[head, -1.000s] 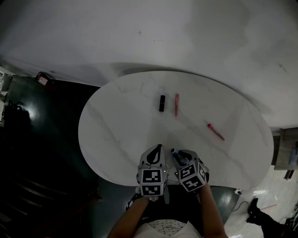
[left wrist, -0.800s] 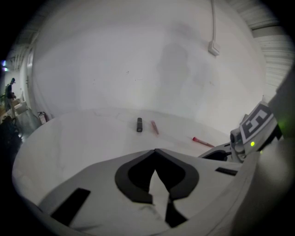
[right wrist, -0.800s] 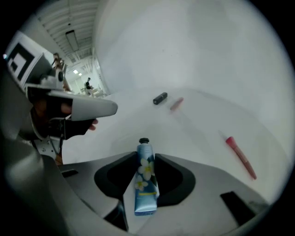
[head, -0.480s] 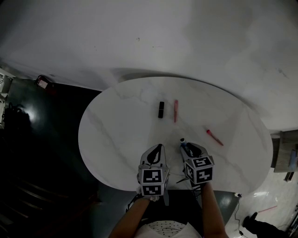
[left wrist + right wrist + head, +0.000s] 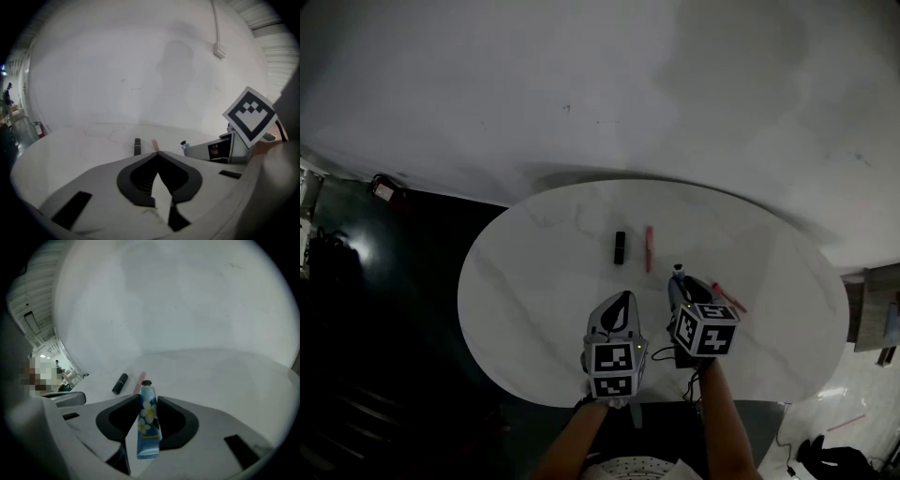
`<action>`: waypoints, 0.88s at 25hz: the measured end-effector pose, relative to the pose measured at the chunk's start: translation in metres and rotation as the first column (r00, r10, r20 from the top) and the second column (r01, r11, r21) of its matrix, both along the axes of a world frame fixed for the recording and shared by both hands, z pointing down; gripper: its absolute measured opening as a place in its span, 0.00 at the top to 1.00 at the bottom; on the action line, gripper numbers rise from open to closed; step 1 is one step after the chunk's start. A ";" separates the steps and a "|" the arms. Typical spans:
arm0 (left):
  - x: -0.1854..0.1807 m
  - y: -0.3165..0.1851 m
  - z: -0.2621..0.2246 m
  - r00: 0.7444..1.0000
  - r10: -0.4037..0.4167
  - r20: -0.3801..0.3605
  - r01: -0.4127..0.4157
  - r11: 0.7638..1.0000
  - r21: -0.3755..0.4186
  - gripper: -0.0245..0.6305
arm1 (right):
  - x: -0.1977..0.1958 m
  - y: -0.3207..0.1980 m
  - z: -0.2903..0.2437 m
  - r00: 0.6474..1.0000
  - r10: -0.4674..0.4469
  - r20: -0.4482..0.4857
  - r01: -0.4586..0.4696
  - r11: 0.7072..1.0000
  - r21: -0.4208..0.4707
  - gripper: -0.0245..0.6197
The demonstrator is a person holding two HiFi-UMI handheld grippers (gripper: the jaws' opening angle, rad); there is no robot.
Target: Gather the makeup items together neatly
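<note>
Transport of the blue flowered tube (image 5: 148,425) is the step in hand, as I judge it. The right gripper (image 5: 148,401) has its jaws pressed on the two sides of this tube, at about the middle of its length, with the black cap pointing forward. It holds the tube above the white marble table (image 5: 525,281), to the right of the black lipstick (image 5: 620,247) and nearer to the person. A pink stick (image 5: 649,248) lies just beside the lipstick, on its right and almost parallel to it. A second pink stick (image 5: 727,296) lies well apart from the lipstick, further right, partly behind the right gripper's marker cube. The left gripper (image 5: 157,153) has its jaws fully together with nothing between them, and it hangs on the near side of the lipstick. The next move probably calls for lowering the tube flat just beside the pair at the lipstick, in the same direction, and letting go only when it rests on the table.
</note>
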State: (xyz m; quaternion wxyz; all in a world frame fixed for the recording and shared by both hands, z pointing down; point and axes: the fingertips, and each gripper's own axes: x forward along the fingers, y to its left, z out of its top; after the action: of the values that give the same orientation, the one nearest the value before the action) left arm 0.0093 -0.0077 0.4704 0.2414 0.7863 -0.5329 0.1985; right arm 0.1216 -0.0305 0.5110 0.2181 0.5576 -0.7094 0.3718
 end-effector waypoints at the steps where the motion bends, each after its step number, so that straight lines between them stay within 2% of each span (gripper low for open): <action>1: 0.001 -0.005 0.000 1.000 -0.001 -0.003 0.001 1.000 0.001 0.90 | 0.002 -0.006 0.000 1.000 0.023 0.002 -0.022 1.000 -0.002 0.73; 8: 0.011 -0.030 -0.003 1.000 0.003 -0.017 -0.003 1.000 0.014 0.90 | 0.010 -0.040 0.001 0.991 0.133 -0.008 -0.133 0.991 -0.012 0.73; 12: 0.019 -0.038 -0.003 1.000 0.021 -0.010 -0.020 1.000 0.019 0.91 | 0.015 -0.052 0.004 0.985 0.171 -0.033 -0.171 0.985 -0.022 0.73; 22: 0.019 -0.056 0.009 1.000 0.006 -0.005 -0.006 1.000 -0.004 0.91 | 0.020 -0.075 0.018 0.971 0.226 -0.078 -0.231 0.971 -0.066 0.73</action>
State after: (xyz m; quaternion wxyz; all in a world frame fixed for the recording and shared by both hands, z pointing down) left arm 0.0279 -0.0634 0.4795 0.2441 0.7878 -0.5296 0.1982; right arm 0.1420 -0.1056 0.5293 0.2190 0.6396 -0.6183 0.4008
